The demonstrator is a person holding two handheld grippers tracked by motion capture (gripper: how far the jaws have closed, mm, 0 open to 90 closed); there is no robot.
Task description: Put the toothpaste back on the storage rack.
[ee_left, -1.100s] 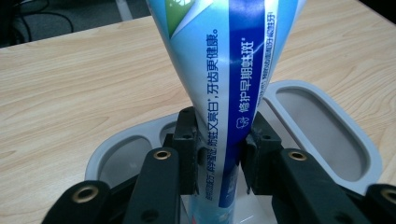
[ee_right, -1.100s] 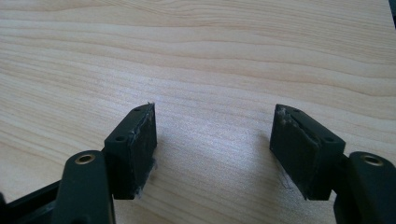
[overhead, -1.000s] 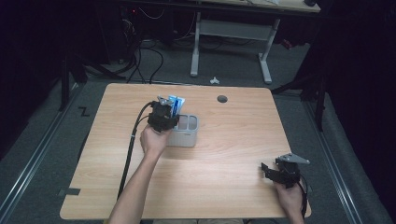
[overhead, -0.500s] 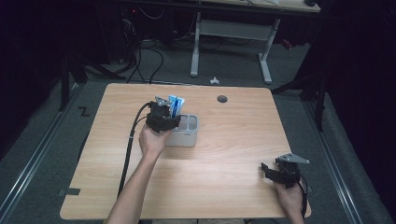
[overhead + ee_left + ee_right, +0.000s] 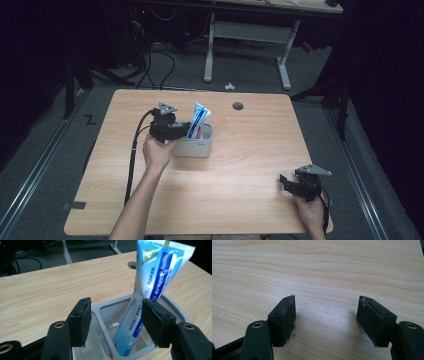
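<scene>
Toothpaste tube (image 5: 150,287), blue and white, standing cap end down in a grey plastic holder (image 5: 172,306) on the wooden table (image 5: 250,165), leaning toward the far side, flat crimped end uppermost. In the high view, seen left of the table's middle, tube (image 5: 199,119) rising out of holder (image 5: 200,148). Just left of it, left gripper (image 5: 181,131) held by a hand (image 5: 158,151), black cable (image 5: 133,165) trailing back along the forearm. Jaws just been opening, now spread apart and let go of the tube. In the left gripper view, gripper (image 5: 116,322) poised above the holder's near compartment, tube passing through the gap between the pads, close to the right-hand pad, no pressing visible on either side. Farther right on the table's far edge, a round cable hole (image 5: 238,106). At the near right corner, right gripper (image 5: 289,182) low over bare wood, well apart from the holder. In the right gripper view, jaws (image 5: 325,321) spread wide, nothing between them but tabletop.
</scene>
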